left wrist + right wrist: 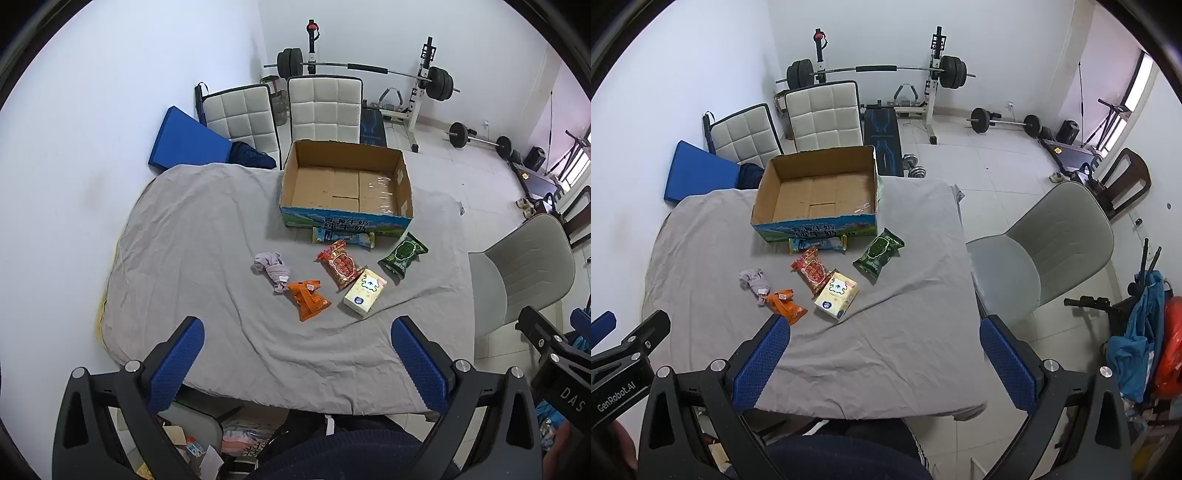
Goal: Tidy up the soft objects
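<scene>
We have nothing packed yet; the cardboard box (345, 184) sits empty, six soft items lie on the bench (192, 236), both grippers' fingers spread, holding nothing.

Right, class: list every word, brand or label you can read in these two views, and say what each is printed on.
"纯牛奶": front of the cardboard box, large lower line; the line above it is too blurred.
"GenRobot.AI": body of the left gripper, seen from the right wrist.
"DAS": body of the right gripper, cut off at the edge.
Snack packets and tissue pack: print too small to read.
</scene>
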Demonstrator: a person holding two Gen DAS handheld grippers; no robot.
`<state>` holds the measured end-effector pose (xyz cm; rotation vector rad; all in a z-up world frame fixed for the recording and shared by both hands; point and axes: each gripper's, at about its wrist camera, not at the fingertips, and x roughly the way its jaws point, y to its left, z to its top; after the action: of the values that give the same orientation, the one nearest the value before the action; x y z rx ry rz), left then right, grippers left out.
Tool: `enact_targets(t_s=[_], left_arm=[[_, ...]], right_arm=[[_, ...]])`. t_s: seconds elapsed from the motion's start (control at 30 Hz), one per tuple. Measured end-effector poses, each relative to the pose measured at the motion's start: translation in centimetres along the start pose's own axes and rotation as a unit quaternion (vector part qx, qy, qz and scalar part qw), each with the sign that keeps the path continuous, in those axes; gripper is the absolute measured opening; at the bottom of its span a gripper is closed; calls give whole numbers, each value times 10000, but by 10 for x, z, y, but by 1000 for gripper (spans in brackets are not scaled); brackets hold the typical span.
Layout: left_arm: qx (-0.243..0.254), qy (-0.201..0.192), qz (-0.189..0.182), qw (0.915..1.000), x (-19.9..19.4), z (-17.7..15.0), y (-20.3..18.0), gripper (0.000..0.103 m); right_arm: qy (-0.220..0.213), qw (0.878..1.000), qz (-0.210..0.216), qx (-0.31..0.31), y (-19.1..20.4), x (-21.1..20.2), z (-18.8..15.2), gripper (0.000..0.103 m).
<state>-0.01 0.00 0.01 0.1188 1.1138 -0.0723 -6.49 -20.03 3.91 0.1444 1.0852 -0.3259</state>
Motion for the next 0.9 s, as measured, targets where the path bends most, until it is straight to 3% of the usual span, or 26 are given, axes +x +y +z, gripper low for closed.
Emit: enact_targets(t_s=[0.9], left_arm=[[36, -161, -2, 9999, -18, -1, 2, 103]], right_arm=[[-176, 9998, -32, 59, -6, -33, -3, 103]])
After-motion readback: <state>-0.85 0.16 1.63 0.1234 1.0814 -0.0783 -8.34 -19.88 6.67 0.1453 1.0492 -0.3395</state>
